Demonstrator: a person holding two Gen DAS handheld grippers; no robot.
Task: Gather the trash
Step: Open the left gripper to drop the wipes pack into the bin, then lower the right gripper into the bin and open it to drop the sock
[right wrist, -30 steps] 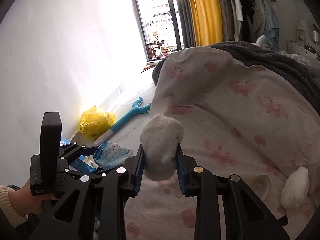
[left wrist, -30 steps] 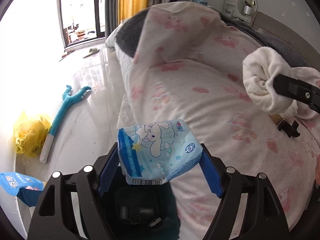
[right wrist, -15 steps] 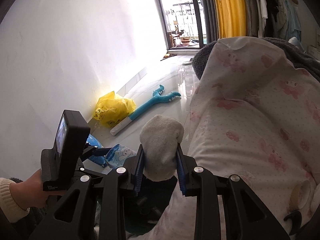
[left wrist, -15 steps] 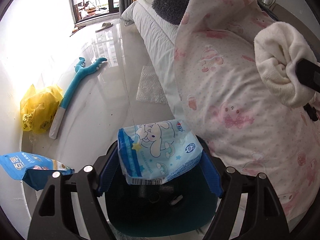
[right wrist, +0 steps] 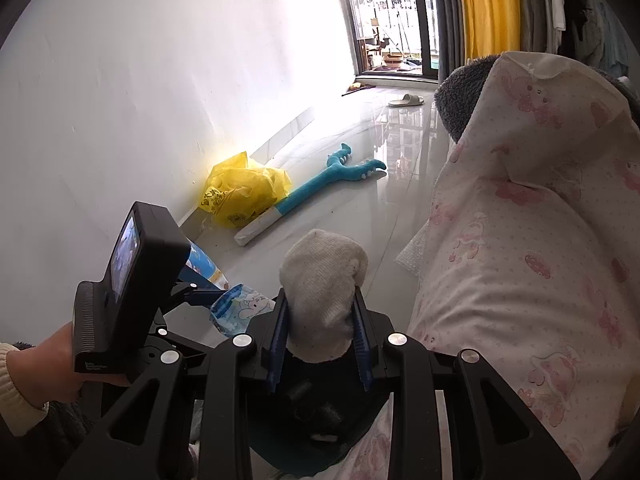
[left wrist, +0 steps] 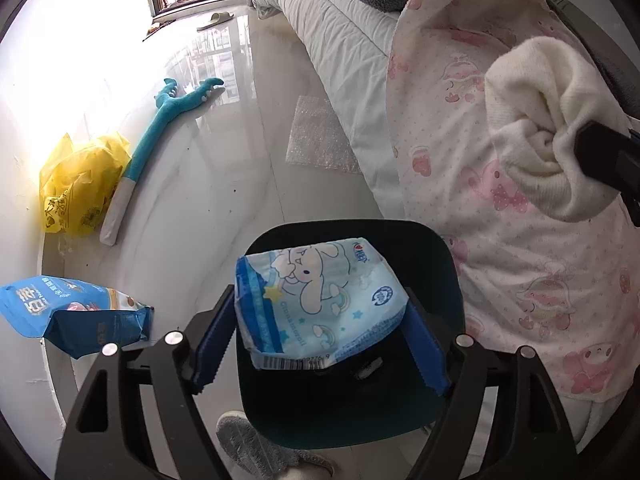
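A glossy pale tiled floor (left wrist: 208, 184) runs from a white wall to a balcony door, with a bed along one side draped in a pink cartoon-print quilt (left wrist: 520, 240). Against the wall lie a crumpled yellow plastic bag (left wrist: 78, 188) and a long teal plush toy (left wrist: 160, 136); a sheet of bubble wrap (left wrist: 316, 136) rests on the floor beside the bed, and a blue snack bag (left wrist: 72, 314) lies near the wall, close to the camera. A slipper (right wrist: 406, 100) sits near the door.

The left gripper (left wrist: 320, 328) is clamped on a light-blue tissue packet (left wrist: 316, 304) printed with a cartoon dog; the packet is pinched by its sides between the blue pads (left wrist: 212, 344) and hangs directly above the opening of a dark teal trash bin (left wrist: 448, 264) standing on the floor just beside the bed. Dark items lie inside the bin, too shadowed to identify.

The right gripper (right wrist: 320, 336) squeezes a balled white sock (right wrist: 322, 296), which bulges upward from between its blue pads (right wrist: 276, 344). In the left wrist view the sock (left wrist: 548, 128) appears at the right, level with the quilt and well apart from the bin. In the right wrist view the tissue packet (right wrist: 240, 312) shows just left of the sock, with the person's left hand (right wrist: 52, 364) on the other tool's handle.
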